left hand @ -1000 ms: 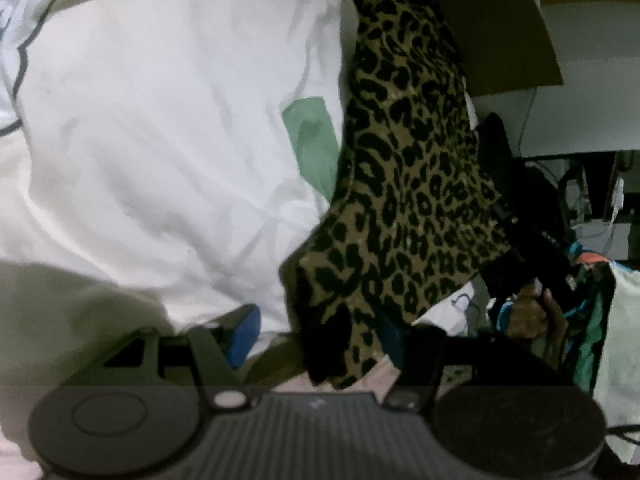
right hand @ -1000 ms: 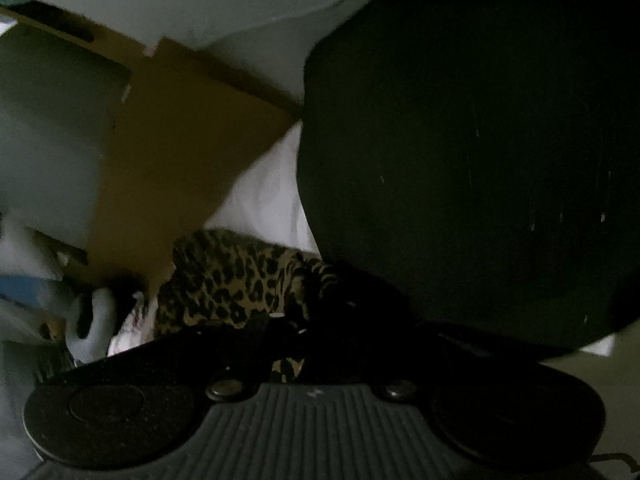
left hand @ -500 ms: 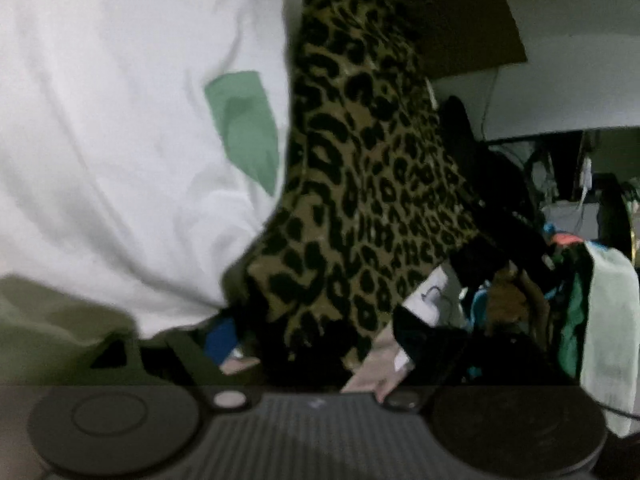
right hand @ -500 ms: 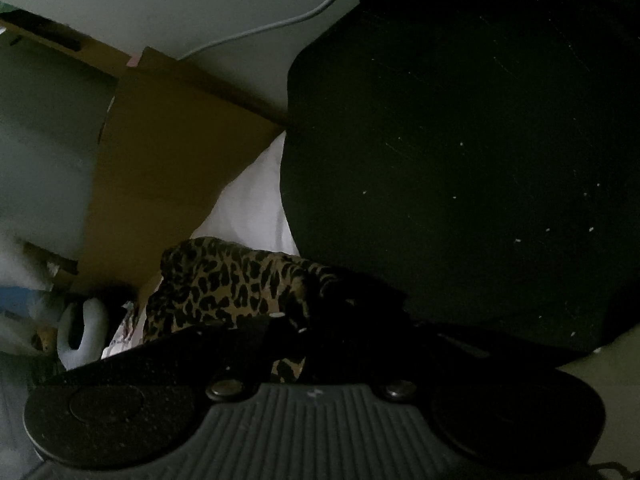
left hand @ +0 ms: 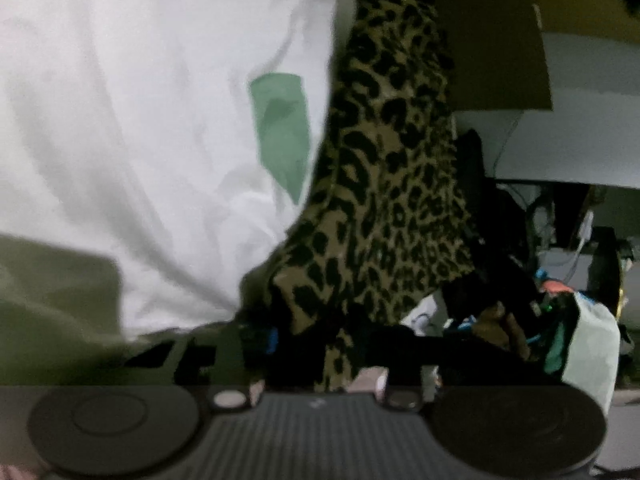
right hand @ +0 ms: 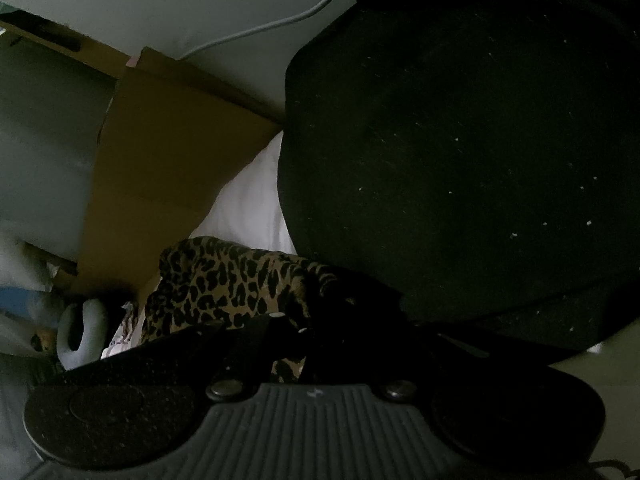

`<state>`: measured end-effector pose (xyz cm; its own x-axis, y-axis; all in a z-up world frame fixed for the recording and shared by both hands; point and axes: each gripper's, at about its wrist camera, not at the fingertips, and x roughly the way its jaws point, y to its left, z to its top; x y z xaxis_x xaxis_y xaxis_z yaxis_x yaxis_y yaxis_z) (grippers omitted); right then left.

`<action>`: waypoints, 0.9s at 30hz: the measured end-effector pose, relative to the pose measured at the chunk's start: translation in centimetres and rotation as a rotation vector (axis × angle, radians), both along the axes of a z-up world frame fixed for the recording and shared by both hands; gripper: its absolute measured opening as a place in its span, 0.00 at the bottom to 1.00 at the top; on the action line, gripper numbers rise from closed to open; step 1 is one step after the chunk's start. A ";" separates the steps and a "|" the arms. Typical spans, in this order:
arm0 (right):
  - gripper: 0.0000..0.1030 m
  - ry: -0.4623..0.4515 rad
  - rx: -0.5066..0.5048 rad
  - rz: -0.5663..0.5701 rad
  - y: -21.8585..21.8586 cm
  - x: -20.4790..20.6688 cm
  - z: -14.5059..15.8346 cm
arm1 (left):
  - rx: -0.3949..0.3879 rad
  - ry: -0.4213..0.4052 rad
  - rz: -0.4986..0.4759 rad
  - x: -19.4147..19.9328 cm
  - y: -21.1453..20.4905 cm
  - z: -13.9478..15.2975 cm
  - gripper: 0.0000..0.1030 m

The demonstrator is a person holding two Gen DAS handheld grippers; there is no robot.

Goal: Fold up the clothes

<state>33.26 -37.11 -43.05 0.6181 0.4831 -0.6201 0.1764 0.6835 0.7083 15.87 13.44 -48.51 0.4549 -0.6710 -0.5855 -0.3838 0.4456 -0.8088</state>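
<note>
Two tongs, one leopard-print garment (left hand: 384, 184). Left wrist view: left tongs (left hand: 320, 344) low in frame, jaws just closed in, now clamped on garment's lower edge; cloth hangs in front of white shirt (left hand: 140, 120) with green patch (left hand: 284, 136); brown cardboard (left hand: 496, 40) behind, heap of mixed clothes (left hand: 576, 332) at right. Right wrist view: dim; right tongs (right hand: 304, 332) clenched on bunched leopard-print garment (right hand: 224, 280); large black cloth (right hand: 460, 152) fills right side; cardboard (right hand: 168, 160) at left, grey cable (right hand: 256, 32) on pale wall.
</note>
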 end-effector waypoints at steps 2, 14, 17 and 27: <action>0.06 0.007 -0.004 0.009 0.0 0.2 0.1 | 0.012 -0.005 -0.015 0.3 -0.2 0.1 0.22; 0.12 0.021 -0.010 0.019 -0.1 1.0 0.1 | -0.018 0.022 0.004 -0.3 -0.9 -0.3 0.27; 0.09 0.018 0.002 0.010 -0.2 1.0 -0.1 | -0.034 0.032 0.020 -0.7 -0.8 -0.5 0.11; 0.06 -0.016 0.020 0.010 0.0 0.1 1.5 | 0.030 0.013 -0.025 -0.7 0.3 3.1 0.05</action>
<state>33.39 -37.08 -41.56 0.6228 0.5019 -0.6002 0.1578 0.6708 0.7247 15.19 13.70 -45.44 0.4303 -0.6644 -0.6111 -0.3823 0.4791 -0.7901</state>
